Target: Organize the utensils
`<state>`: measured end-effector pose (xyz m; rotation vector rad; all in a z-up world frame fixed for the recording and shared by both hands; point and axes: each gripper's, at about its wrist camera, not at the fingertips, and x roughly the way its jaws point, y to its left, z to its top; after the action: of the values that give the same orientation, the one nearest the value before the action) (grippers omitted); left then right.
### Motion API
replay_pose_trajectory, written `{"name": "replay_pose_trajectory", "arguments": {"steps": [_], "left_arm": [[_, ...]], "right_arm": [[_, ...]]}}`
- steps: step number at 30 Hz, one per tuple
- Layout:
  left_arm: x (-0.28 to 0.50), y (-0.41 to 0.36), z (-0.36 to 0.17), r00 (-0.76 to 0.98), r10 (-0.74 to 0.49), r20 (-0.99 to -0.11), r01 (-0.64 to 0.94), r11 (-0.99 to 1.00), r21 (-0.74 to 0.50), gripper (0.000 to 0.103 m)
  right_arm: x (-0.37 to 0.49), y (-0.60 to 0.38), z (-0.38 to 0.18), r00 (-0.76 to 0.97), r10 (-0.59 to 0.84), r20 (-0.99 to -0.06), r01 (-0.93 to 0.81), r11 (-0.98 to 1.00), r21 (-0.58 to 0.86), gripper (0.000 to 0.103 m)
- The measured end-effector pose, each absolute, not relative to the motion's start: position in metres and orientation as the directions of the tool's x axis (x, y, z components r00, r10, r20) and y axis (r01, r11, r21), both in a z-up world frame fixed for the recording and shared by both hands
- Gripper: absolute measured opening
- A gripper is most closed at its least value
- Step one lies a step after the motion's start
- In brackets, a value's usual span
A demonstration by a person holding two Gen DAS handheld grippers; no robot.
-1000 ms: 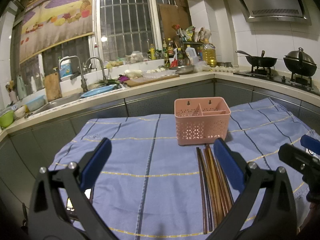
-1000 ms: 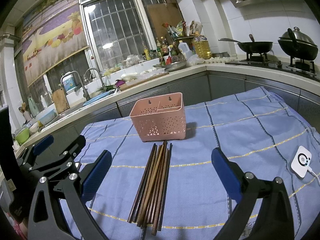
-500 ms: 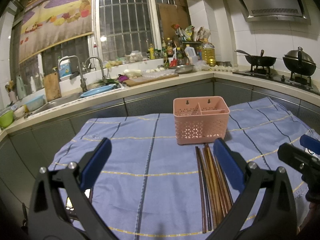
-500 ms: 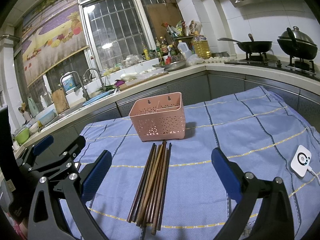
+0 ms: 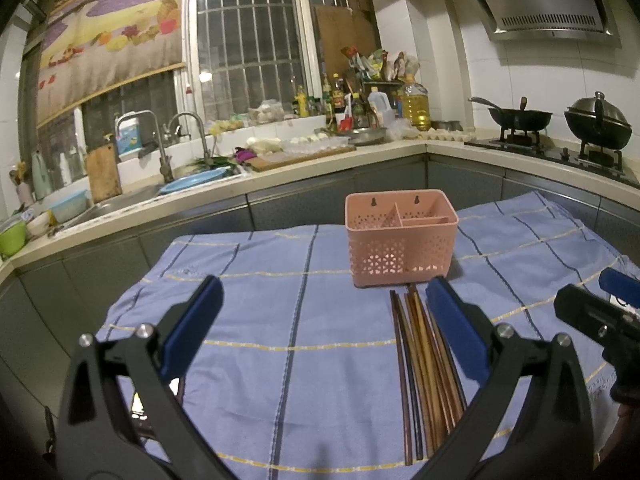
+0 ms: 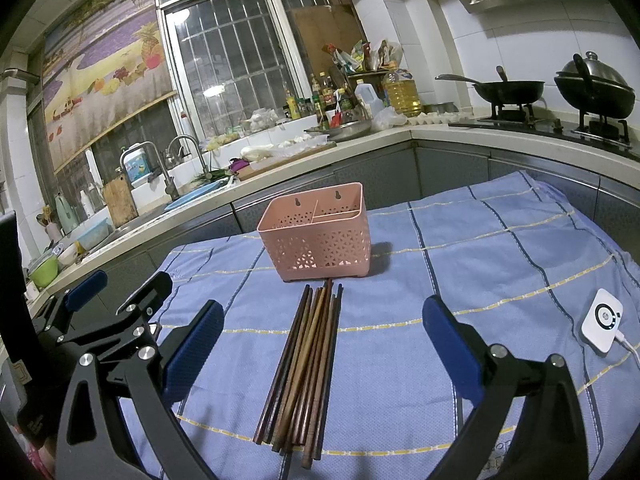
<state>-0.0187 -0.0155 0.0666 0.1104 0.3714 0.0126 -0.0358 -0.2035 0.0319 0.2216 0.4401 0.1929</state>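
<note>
A pink perforated utensil basket [image 5: 401, 246] with divided compartments stands upright on the blue cloth; it also shows in the right wrist view [image 6: 316, 234]. A bundle of several brown wooden chopsticks [image 5: 424, 364] lies flat just in front of it, also in the right wrist view [image 6: 306, 364]. My left gripper [image 5: 324, 320] is open and empty, above the cloth left of the chopsticks. My right gripper [image 6: 322, 334] is open and empty, straddling the chopsticks from above. The left gripper shows at the left edge of the right wrist view [image 6: 116, 308].
A blue checked cloth [image 5: 280, 320] covers the table. A white round-dial device [image 6: 602, 326] with a cable lies at the right. Behind are a counter with a sink [image 5: 120, 200], bottles, a cutting board, and a stove with a wok [image 6: 508, 90] and a lidded pot.
Both grippers stay open and empty. The views shift only slightly; the basket and chopsticks have not moved.
</note>
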Motion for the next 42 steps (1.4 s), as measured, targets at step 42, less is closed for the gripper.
{"name": "replay_pose_trajectory", "arguments": {"steps": [42], "left_arm": [[-0.009, -0.021, 0.049, 0.926, 0.033, -0.375, 0.008, 0.994, 0.109, 0.098]], "right_arm": [[-0.034, -0.203, 0.03, 0.883, 0.234, -0.408, -0.137, 0.958, 0.252, 0.095]]}}
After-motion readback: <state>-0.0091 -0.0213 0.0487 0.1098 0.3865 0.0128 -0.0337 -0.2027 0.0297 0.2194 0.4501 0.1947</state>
